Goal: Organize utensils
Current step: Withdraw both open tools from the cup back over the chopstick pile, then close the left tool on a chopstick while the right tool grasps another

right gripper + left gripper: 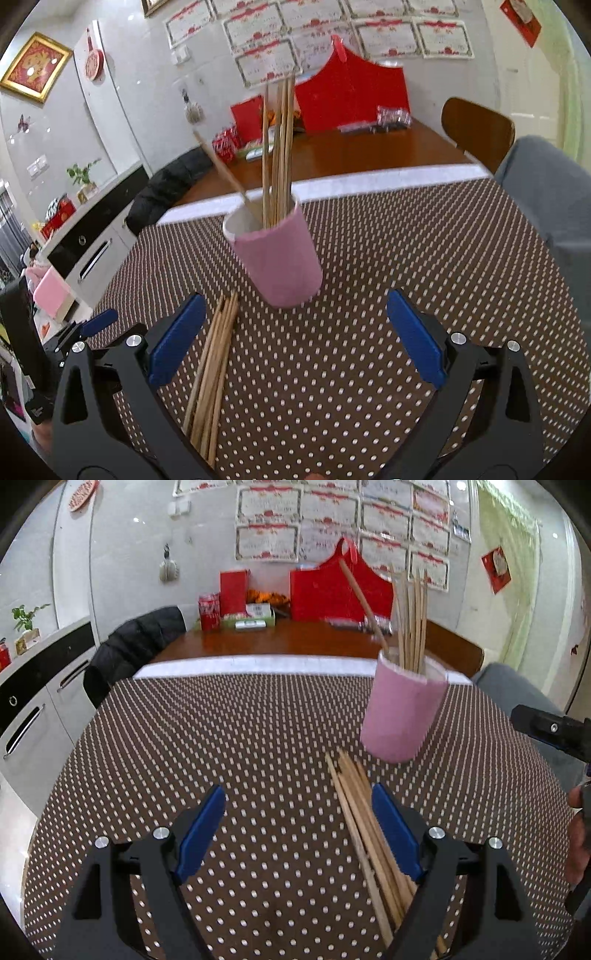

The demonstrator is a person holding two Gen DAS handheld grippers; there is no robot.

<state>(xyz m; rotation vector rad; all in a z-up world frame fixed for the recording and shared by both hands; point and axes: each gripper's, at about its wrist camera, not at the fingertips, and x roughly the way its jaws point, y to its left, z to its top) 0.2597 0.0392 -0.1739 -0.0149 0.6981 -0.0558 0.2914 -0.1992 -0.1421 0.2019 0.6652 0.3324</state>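
Both hand-held grippers wide, loose chopsticks (364,834) before pink cup (400,709), dotted cloth (221,738)

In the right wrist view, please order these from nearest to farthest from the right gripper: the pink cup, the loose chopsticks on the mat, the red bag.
1. Loose chopsticks, lying by the right gripper at its left finger.
2. Pink cup, standing ahead on the mat.
3. Red bag, far back against the wall.

Our left gripper (298,834) and right gripper (295,341) had black frames, blue finger pads (201,834) and silver screws (161,832).
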